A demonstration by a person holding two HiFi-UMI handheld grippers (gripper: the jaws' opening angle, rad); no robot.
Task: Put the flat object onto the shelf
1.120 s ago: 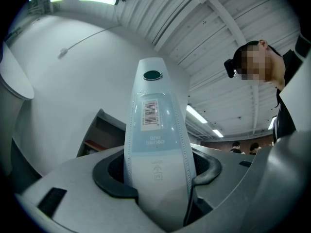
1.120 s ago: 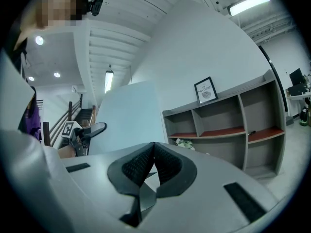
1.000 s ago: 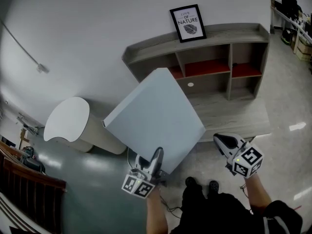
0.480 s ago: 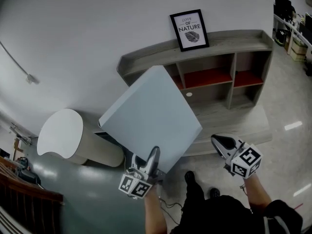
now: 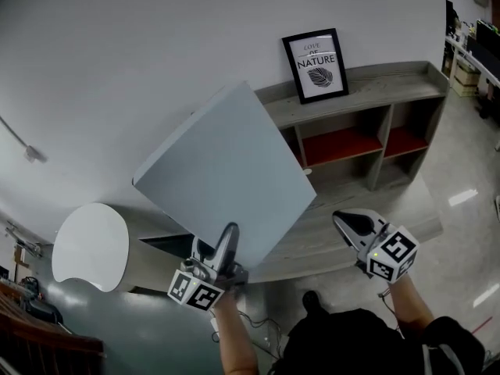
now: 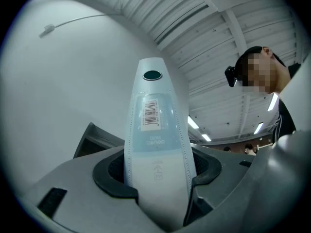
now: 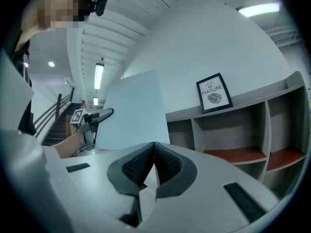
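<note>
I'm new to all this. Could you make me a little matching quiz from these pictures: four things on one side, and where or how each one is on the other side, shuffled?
Things:
1. panel
2. picture
3. right gripper
4. white table

Place or state:
a. shut, nothing in it
b. left of the shelf
c. clamped in the left gripper
d. standing on top of the shelf

Pairs: 1-c, 2-d, 3-a, 4-b
</note>
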